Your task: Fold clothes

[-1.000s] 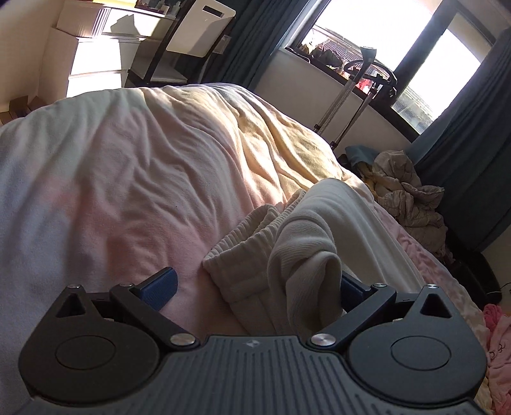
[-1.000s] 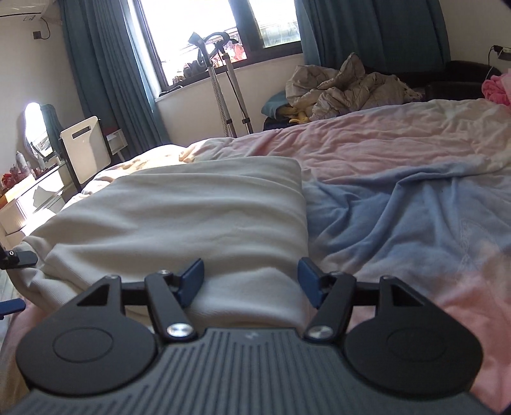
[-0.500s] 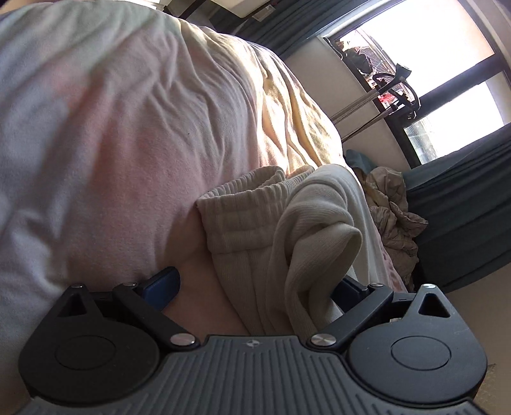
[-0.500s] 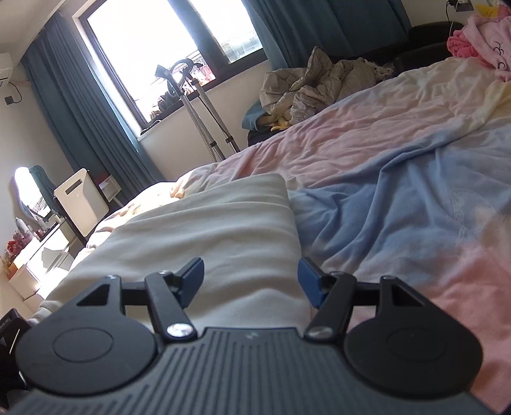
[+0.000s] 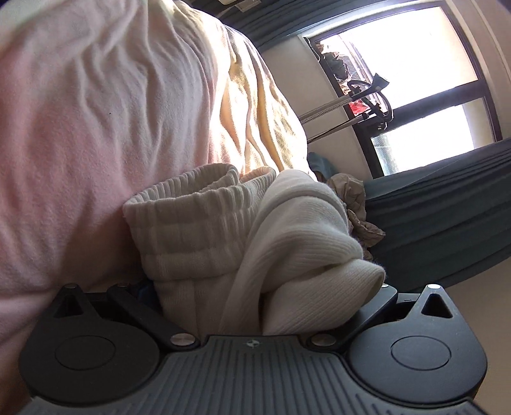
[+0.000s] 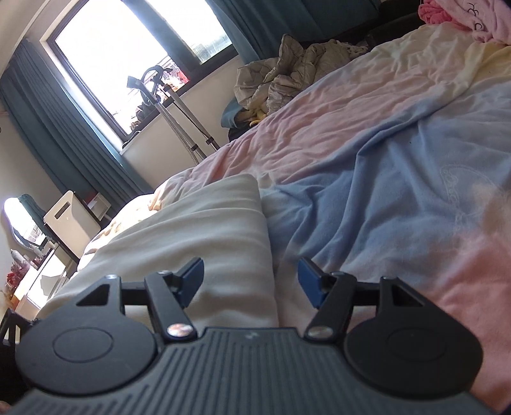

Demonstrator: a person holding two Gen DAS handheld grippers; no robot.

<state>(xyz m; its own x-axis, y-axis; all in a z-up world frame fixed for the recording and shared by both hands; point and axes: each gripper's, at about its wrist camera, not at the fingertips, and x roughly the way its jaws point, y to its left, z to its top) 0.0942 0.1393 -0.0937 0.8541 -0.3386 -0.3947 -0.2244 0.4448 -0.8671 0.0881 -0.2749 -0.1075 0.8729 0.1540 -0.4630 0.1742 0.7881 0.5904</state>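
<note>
A cream knit garment lies on the bed. In the left wrist view its ribbed waistband [image 5: 198,223] and a thick rolled fold [image 5: 306,242] bulge up between the jaws of my left gripper [image 5: 263,287]. The jaws stand wide and the fabric hides both pads almost fully. In the right wrist view the same garment [image 6: 191,236] lies flat and folded. Its right-hand edge runs into the gap of my open right gripper [image 6: 250,274]. The left pad [image 6: 191,277] hovers over the cloth, and the right pad [image 6: 311,284] is over the bedspread.
The pink, blue and yellow bedspread [image 6: 383,166] covers the bed. Beyond it are a crumpled beige heap [image 6: 287,73], a pink garment [image 6: 463,16], a steamer stand [image 6: 179,118] by the window, dark curtains [image 6: 64,143] and a white appliance [image 6: 70,220].
Both views have rolled. My left gripper has pushed down and forward, so the garment now fills the gap and covers its pads. The right gripper's opening looks unchanged.
</note>
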